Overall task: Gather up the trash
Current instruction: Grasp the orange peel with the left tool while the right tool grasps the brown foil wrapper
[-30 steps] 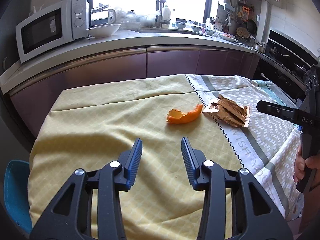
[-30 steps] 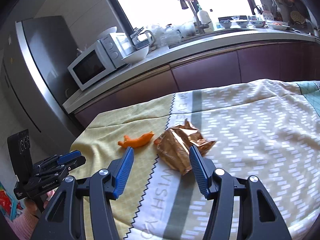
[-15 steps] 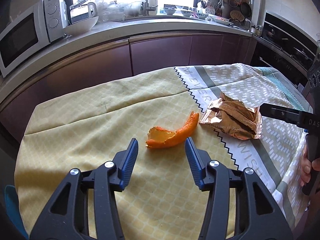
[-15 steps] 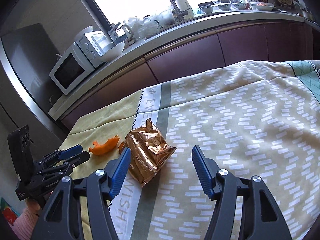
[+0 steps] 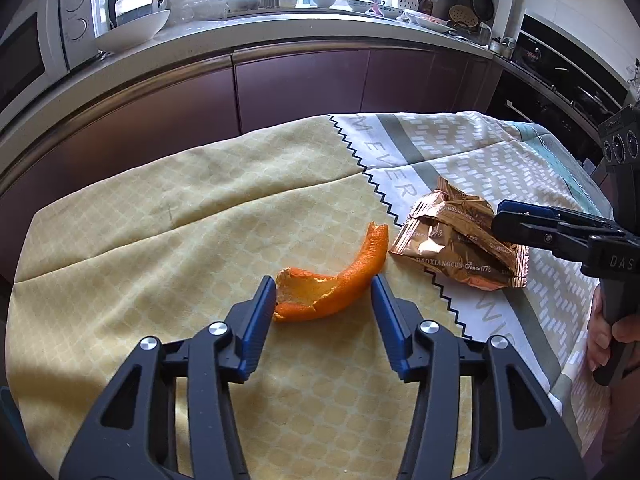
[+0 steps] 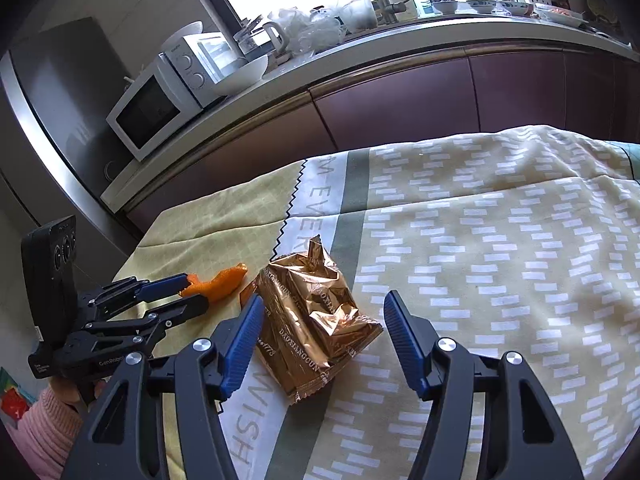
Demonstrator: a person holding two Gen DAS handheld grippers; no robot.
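An orange peel lies on the yellow part of the tablecloth. My left gripper is open, its blue fingertips on either side of the peel's near end, not closed on it. A crumpled gold snack wrapper lies just right of the peel. My right gripper is open, its fingers straddling the wrapper. The right gripper also shows in the left wrist view at the wrapper's right edge. The left gripper shows in the right wrist view around the peel.
The cloth-covered table drops off at its edges. Behind it run dark cabinets under a counter with a microwave, a white bowl and dishes. An oven stands at the right.
My left gripper has moved forward until its fingers flank the orange peel. My right gripper has moved in over the gold wrapper, which now lies between its fingers. Both stay open.
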